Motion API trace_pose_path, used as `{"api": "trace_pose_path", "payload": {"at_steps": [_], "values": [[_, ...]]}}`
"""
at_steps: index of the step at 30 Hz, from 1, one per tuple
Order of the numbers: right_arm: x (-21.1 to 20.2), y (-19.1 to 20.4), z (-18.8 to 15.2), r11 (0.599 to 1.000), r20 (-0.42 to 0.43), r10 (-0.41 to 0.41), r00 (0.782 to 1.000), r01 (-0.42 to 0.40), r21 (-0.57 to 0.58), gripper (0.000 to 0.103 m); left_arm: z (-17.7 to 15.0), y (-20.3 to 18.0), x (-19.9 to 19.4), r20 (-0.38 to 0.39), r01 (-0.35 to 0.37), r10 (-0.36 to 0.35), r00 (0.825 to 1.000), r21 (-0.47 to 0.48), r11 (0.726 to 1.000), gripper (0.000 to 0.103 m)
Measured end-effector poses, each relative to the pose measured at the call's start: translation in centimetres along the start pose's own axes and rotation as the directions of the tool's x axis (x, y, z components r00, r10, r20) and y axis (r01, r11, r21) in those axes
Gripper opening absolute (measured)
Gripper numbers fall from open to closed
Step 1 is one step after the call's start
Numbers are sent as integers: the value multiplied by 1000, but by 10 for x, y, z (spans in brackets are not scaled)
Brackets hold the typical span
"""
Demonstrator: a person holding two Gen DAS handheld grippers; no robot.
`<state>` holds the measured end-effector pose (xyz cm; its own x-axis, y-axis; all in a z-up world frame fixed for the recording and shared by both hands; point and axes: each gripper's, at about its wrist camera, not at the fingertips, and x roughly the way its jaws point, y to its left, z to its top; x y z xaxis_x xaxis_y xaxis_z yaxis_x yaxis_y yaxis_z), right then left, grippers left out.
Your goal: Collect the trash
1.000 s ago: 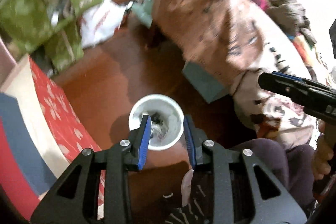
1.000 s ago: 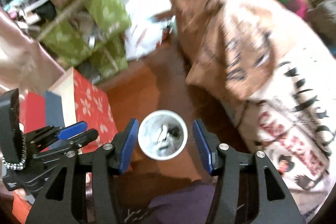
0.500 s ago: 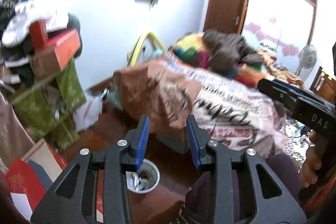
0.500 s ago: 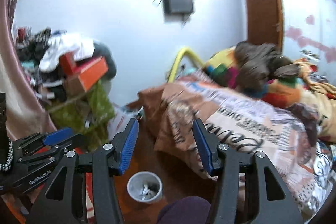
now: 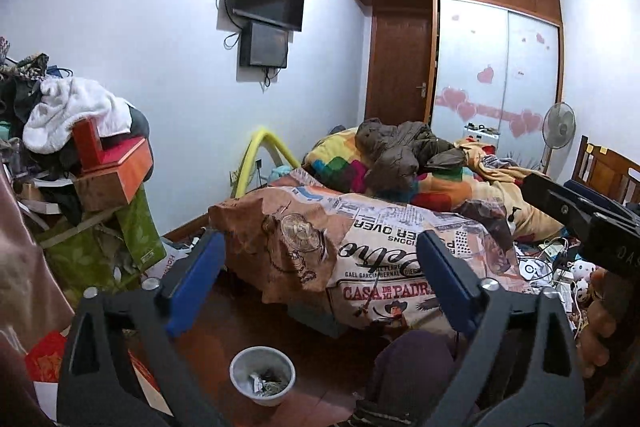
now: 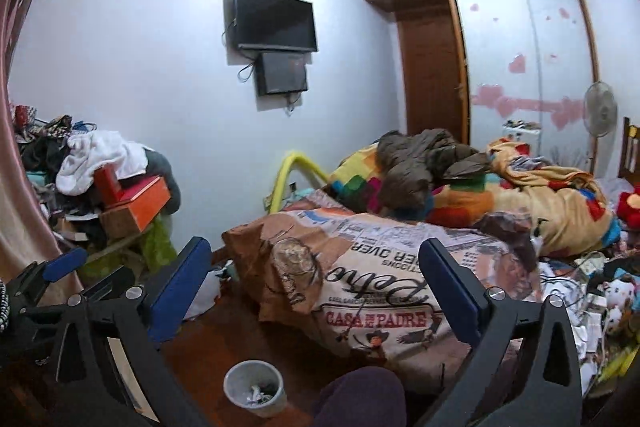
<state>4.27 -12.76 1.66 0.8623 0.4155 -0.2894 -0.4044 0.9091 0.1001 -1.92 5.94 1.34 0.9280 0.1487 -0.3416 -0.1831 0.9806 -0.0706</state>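
You had lifted both tools off the floor, and the view had swung from straight down onto the bin to out across the room. A second earlier the bin (image 5: 263, 375) filled the gap between your left gripper (image 5: 320, 287) blades; now it sat low on the wooden floor (image 5: 240, 311), well below and apart from both tools, with scraps of paper and wrappers lying in its bottom. Your left gripper had gone from narrow to wide, and it held nothing. Your right gripper (image 6: 316, 291) was spread wide too, also empty, hanging over the edge of the bed (image 6: 380, 291). That change read as a drop finished and a search begun: whatever went into the bin was in, and you were scanning for the next piece. The likeliest ground was the clutter at the far right of the bed (image 6: 592, 291), where cables, papers and small toys lay tangled, though what counted as trash there was too small to tell. The pile of clothes and boxes (image 5: 92, 155) on your left looked like storage, not litter. Reaching right meant leaving the bin behind you.
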Motion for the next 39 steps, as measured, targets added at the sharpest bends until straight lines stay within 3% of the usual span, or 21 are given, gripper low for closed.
{"api": "trace_pose_path", "payload": {"at_steps": [10, 39], "values": [[-12, -8, -8, 999, -3, -40, 999, 40, -4, 103, -6, -11, -15, 12, 23, -23, 1000, 11, 1000, 98], [-13, -20, -12, 998, -40, -57, 998, 57, -2, 103, -12, -11, -5, -10, 31, -31, 999, 5, 1000, 102]]}}
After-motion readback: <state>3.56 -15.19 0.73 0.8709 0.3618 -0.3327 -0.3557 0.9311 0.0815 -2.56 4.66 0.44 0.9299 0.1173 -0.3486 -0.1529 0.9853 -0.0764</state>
